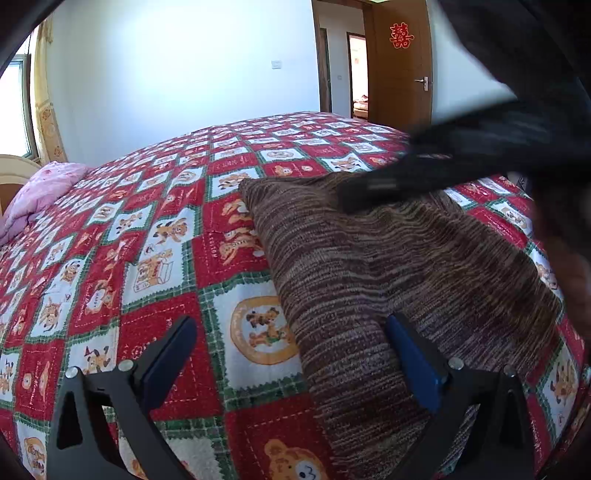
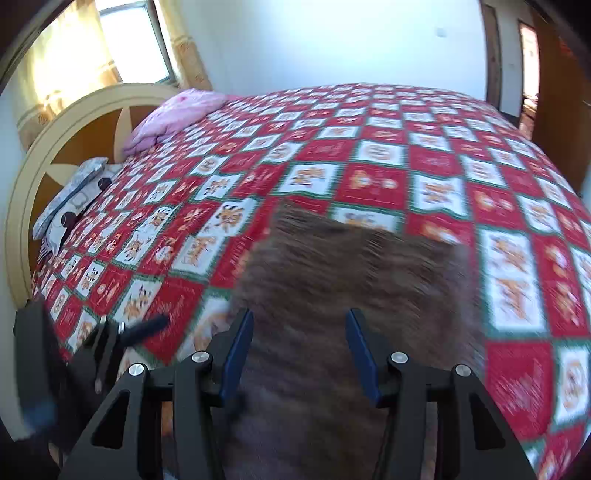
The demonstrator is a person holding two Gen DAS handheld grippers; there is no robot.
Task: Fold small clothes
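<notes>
On the quilt (image 1: 155, 236) lies a brown knit (image 1: 388, 266), flat. Left gripper (image 1: 291, 354) gapes wide, empty, astride its edge. Only the right view shows the headboard (image 2: 55, 147); right gripper (image 2: 299, 354) half open, empty, above the knit.

brown striped garment (image 1: 388, 266): 1, on the bedspread
patchwork bedspread (image 1: 147, 258): 1
pink quilt (image 2: 173, 114): 1, near headboard
grey patterned pillows (image 2: 74, 195): 2, stacked, count unsure
headboard (image 2: 48, 147): 1
wooden door (image 1: 400, 70): 1
red paper cutout on door (image 1: 401, 36): 1
window (image 2: 133, 44): 1
</notes>
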